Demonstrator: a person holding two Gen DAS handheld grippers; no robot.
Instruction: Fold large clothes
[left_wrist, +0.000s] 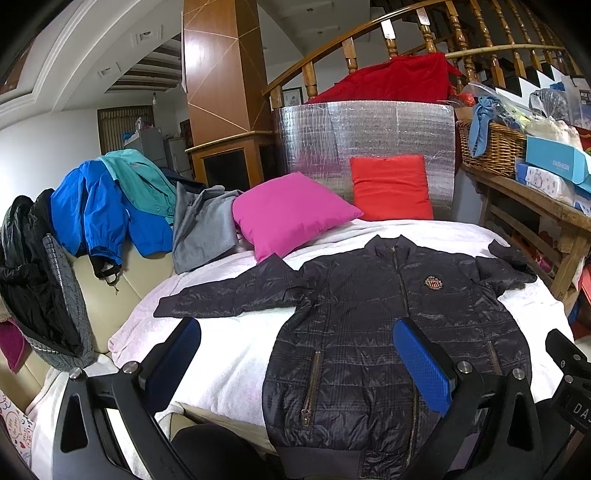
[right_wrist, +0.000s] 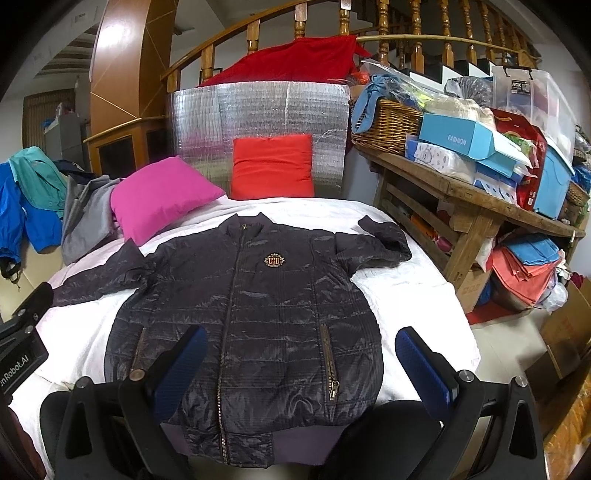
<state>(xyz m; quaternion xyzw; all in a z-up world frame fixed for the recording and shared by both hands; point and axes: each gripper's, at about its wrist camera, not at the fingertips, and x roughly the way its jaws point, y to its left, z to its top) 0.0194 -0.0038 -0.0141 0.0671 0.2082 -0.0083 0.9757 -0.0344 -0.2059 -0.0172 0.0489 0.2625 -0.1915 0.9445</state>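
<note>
the dark quilted jacket (right_wrist: 251, 317) lies face up and zipped on the bed (right_wrist: 417, 291), which is spread with a white blanket. its hem hangs at the bed's near edge and its collar points toward the far edge, where a pink cushion (right_wrist: 159, 195) and a red cushion (right_wrist: 273, 166) sit. one sleeve (left_wrist: 221, 295) stretches flat toward the bed's left edge; the other sleeve (right_wrist: 384, 240) is bent and bunched near the far right corner.

the left gripper (left_wrist: 297, 354) hovers over the near edge by the jacket's left side, fingers spread wide and holding nothing. the right gripper (right_wrist: 299, 363) hovers over the hem and right pocket zip (right_wrist: 330, 363), its fingers also wide and empty.

nothing looks folded yet, so the step in hand seems to be the first fold. to do it well, the bunched right sleeve probably wants smoothing out first, or it will trap a lump inside. then take each sleeve at the cuff, pinching the thin outer fabric firmly since the shiny shell may slip, and lay it across the chest along the shoulder line. keep the hem from sliding off the near edge while pulling, and press the padding flat after each fold.
</note>
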